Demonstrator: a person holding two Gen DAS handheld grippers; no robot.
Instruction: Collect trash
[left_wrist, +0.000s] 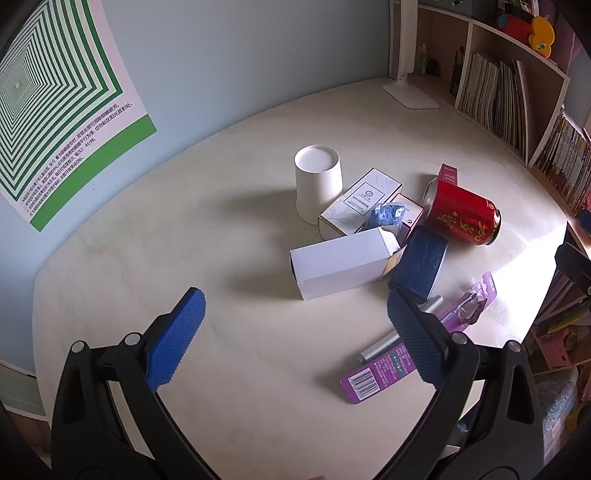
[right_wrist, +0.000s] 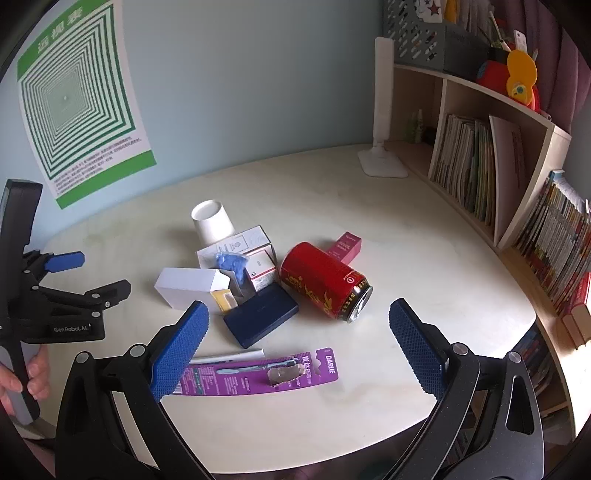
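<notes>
Both grippers hover over the cream worktop (right_wrist: 424, 258) with blue fingers (right_wrist: 415, 345) spread wide, gripping nothing. Trash sits bunched mid-worktop — red drink can (right_wrist: 325, 282) on its side, white cardboard box (left_wrist: 341, 262), upturned white paper cup (left_wrist: 318, 181), purple toothbrush package (right_wrist: 258, 373) nearest the right gripper (right_wrist: 297, 347); left gripper (left_wrist: 295, 334) near the box.
</notes>
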